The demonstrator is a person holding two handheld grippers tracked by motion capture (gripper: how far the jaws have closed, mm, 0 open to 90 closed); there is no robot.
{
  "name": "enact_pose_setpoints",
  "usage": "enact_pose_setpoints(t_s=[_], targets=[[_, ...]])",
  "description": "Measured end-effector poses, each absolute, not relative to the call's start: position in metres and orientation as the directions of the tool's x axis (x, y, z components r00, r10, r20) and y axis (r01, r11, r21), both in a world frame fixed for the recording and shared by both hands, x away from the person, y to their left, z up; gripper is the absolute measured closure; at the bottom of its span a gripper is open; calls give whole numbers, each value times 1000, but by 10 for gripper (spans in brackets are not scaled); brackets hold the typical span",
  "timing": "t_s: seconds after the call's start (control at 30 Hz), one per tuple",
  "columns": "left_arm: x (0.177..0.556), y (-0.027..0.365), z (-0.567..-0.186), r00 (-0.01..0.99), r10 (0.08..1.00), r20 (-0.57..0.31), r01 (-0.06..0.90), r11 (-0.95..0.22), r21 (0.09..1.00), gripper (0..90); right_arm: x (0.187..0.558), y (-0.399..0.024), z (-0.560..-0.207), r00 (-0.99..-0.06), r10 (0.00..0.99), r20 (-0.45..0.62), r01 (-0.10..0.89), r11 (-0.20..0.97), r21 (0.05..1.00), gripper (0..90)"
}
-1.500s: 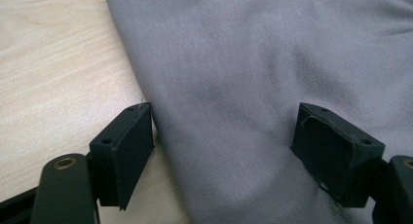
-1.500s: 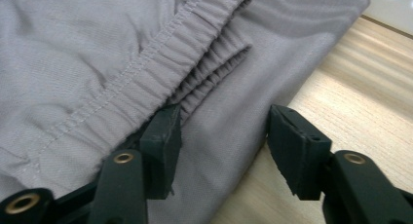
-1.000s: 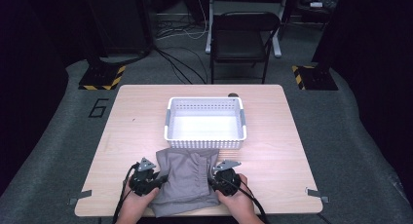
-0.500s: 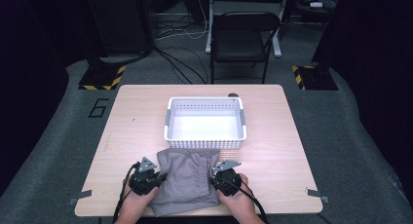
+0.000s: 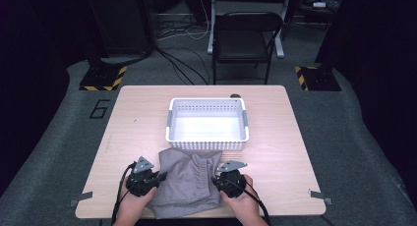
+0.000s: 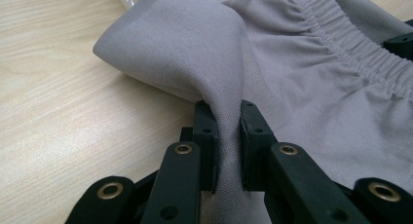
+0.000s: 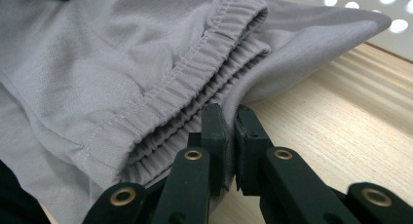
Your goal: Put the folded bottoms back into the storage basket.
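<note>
Grey shorts (image 5: 186,184), near table (image 5: 275,152) edge: left side pinched by left hand-held gripper (image 6: 229,136), elastic waistband by right hand-held gripper (image 7: 230,136); both held low, jaws clamped on cloth.

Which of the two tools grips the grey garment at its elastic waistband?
The right tool: it is shut on the gathered, stitched waistband edge of the grey garment. The left tool pinches a smooth fold of plain fabric instead.

Grey garment (image 5: 189,184) near edge cut off by frame bottom; small dark object (image 5: 235,95) behind basket (image 5: 206,141), perhaps knob.
</note>
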State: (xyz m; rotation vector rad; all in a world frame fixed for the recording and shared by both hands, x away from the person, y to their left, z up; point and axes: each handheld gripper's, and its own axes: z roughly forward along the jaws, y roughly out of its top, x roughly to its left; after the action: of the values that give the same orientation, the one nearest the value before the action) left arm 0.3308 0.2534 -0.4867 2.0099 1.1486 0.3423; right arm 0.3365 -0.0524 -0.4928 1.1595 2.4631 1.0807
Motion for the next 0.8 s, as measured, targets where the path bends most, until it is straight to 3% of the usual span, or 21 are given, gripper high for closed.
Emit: enact_pose_setpoints(t_s=[0.8], targets=[[321,251,-460,555,804,-213,622,-231,748,801,331,-65,-468,-668,732,132,573,393,719,851]])
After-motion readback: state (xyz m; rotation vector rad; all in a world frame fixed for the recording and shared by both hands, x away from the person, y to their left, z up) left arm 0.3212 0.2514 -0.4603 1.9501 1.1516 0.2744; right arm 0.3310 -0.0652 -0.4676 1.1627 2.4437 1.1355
